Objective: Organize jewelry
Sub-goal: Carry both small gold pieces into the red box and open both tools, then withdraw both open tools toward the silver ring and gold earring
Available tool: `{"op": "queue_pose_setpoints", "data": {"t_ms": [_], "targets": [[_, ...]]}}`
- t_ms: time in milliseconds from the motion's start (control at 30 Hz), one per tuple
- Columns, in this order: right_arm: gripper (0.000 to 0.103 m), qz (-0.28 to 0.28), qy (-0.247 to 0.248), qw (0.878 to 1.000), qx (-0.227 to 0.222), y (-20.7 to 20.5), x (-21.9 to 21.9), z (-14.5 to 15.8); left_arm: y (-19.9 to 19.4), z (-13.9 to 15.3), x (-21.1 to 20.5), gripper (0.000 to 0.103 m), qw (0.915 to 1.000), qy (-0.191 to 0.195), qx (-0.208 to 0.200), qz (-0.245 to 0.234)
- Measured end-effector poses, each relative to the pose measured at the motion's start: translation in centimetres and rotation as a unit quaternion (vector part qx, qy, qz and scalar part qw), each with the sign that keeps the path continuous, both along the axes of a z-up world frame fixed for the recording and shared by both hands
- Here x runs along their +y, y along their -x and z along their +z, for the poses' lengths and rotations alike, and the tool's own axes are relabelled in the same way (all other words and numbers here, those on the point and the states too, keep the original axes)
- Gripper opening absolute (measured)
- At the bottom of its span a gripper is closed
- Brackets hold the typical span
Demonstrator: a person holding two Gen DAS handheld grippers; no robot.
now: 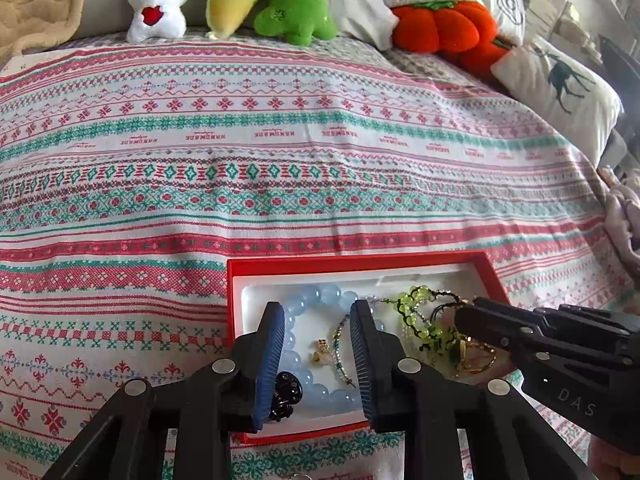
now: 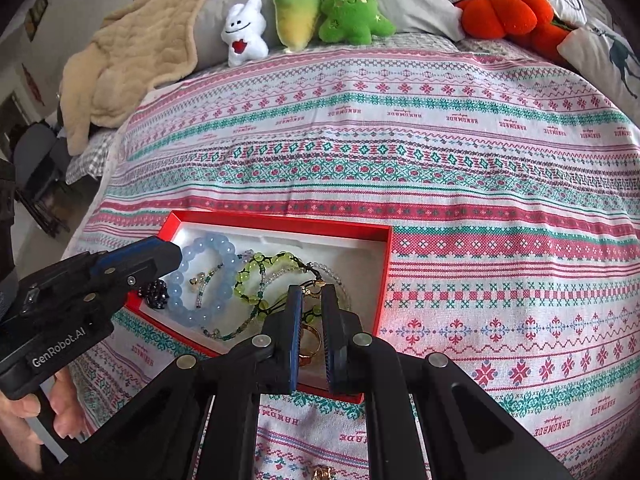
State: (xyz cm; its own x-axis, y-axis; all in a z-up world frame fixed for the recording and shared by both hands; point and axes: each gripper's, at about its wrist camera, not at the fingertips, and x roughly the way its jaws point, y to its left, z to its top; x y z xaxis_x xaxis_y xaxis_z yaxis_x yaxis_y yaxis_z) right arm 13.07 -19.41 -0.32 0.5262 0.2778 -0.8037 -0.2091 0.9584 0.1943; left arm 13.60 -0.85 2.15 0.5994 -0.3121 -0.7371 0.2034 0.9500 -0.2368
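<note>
both grippers hang over the red box on the bedspread where the jewelry's piled, left gripper jaws apart around the blue bead bracelet, right gripper pinched nearly together, seemingly empty, above the gold rings, probably sorting

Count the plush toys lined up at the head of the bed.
4: white bunny on the left, yellow-green carrot next, green tree beside it, orange pumpkin farthest right by the pillows. Others may be hidden outside the view.
</note>
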Motion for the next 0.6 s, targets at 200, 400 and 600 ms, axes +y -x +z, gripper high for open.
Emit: {"op": "queue_pose_setpoints", "data": {"t_ms": [200, 400, 600], "targets": [[0.011, 0.002, -0.017, 1.000, -0.001, 0.1, -0.2, 0.3, 0.6, 0.7, 0.9, 0.053, 0.9999, 0.006, -0.002, 0.016], [0.053, 0.007, -0.044, 0.999, 0.003, 0.8, -0.7, 0.9, 1.7, 0.9, 1.6, 0.080, 0.9997, -0.010, 0.000, 0.022], [0.056, 0.007, -0.041, 0.999, -0.010, 2.2, -1.4, 2.2, 3.2, 0.6, 2.8, 0.092, 0.9991, -0.017, 0.017, 0.036]]}}
